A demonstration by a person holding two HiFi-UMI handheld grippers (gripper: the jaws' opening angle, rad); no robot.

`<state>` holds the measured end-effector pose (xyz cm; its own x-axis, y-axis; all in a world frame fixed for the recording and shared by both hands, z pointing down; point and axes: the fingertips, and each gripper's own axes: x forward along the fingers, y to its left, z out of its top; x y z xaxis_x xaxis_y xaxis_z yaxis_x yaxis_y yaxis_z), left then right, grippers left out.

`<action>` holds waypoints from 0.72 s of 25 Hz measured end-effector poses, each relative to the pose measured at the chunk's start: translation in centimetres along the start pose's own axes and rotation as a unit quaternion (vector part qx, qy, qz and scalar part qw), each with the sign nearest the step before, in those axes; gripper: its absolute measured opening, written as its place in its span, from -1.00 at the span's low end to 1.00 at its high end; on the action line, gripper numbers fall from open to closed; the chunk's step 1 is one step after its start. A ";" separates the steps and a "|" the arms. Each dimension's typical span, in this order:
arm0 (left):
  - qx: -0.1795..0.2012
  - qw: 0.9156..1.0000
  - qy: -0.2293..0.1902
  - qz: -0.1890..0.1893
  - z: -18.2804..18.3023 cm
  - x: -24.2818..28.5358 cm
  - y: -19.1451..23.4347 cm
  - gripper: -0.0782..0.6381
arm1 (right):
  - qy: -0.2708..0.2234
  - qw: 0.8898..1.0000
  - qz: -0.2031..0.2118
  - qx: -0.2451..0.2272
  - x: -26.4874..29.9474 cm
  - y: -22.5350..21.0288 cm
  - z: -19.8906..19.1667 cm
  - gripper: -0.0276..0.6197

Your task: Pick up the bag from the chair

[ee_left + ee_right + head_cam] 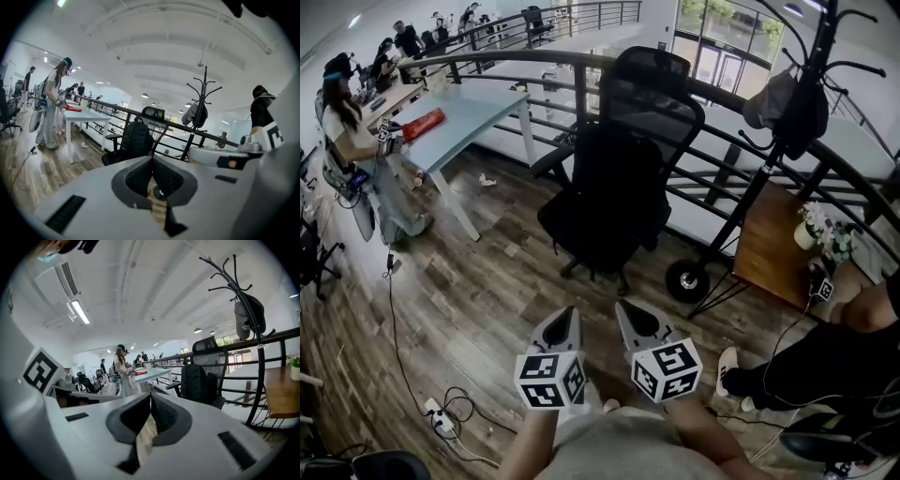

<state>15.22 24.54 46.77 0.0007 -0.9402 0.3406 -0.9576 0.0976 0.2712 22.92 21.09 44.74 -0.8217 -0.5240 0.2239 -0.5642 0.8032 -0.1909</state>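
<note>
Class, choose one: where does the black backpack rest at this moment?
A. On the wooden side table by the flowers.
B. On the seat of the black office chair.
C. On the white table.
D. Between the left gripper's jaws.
B: the black backpack stands upright on the seat of the black office chair, against its backrest.

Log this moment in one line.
left gripper: shut, empty | right gripper: shut, empty | black fabric backpack: on black mesh-backed office chair, untouched
</note>
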 end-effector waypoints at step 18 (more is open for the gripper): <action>0.007 0.998 0.024 -0.060 5.9 11.4 6.5 -0.77 | 0.012 0.999 -0.033 0.009 13.4 -4.0 4.0 -0.91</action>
<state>7.30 12.59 47.12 0.1301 -0.9279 0.3493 -0.9535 -0.0206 0.3006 13.88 9.75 44.68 -0.7806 -0.5687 0.2593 -0.6187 0.7617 -0.1922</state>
